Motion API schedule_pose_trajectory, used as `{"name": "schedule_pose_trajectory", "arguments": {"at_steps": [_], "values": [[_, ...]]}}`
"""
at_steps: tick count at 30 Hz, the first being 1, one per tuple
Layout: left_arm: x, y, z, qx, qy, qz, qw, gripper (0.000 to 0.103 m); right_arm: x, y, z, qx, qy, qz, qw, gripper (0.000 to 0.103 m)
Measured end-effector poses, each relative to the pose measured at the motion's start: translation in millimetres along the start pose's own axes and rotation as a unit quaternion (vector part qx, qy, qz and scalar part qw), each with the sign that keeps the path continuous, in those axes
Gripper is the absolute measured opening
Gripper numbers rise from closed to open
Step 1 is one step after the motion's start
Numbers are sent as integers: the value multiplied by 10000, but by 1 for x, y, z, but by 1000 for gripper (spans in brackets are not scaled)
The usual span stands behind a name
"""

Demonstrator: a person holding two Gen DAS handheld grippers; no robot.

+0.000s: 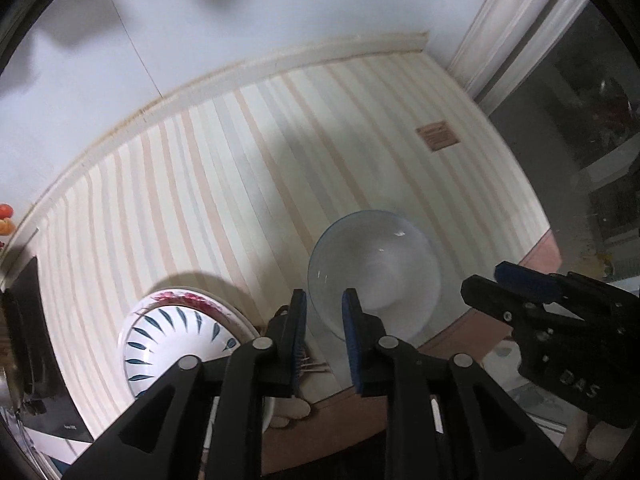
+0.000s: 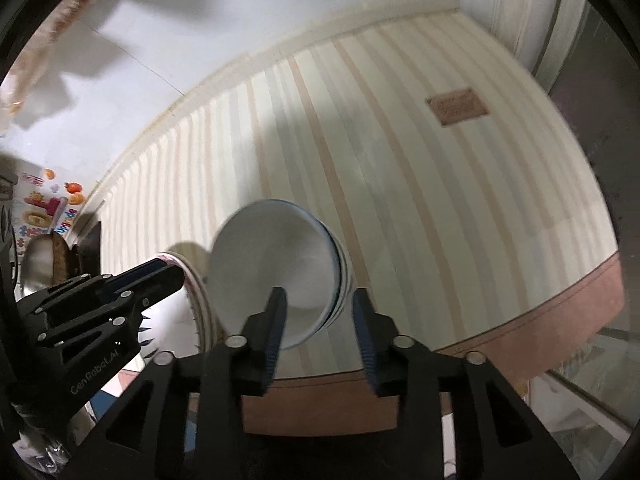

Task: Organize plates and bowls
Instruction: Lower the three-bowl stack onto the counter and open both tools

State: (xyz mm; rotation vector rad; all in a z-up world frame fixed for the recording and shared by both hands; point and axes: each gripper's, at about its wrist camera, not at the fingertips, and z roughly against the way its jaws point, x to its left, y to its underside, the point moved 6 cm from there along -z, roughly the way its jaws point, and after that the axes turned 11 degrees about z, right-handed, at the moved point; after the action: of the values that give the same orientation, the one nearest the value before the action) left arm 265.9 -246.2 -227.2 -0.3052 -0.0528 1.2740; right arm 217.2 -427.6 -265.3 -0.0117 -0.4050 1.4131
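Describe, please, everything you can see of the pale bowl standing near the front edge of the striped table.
The pale bowl is round and deep, with a thin bluish rim and a smooth, glossy, empty inside. It looks translucent in the left wrist view and white in the right wrist view, where more rims below suggest nested bowls. It stands upright on the striped tablecloth, right of the leaf-patterned dish. No fingers touch it.

Striped cloth point(image 1: 224, 184) covers the table, running back to the wall point(image 1: 240, 20). Near its front edge, a bowl point(image 1: 374, 276) sits right of a stack of plates point(image 1: 176, 340), close beside it. Small tag point(image 1: 437, 135) lies on the cloth well behind the bowl, to the right. The bowl may be two nested; the right wrist view is blurred.
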Motion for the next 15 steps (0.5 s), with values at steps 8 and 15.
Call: {"name": "schedule_pose_trajectory", "arguments": {"at_steps": [8,15], "values": [[-5,9,48,-416,254,-60,9988,44,22,11,79,-870,283,118,9957,80],[-1,13,72,-668,381,32,9970,86,31,24,124,-1256,491,35,9909,96]]}}
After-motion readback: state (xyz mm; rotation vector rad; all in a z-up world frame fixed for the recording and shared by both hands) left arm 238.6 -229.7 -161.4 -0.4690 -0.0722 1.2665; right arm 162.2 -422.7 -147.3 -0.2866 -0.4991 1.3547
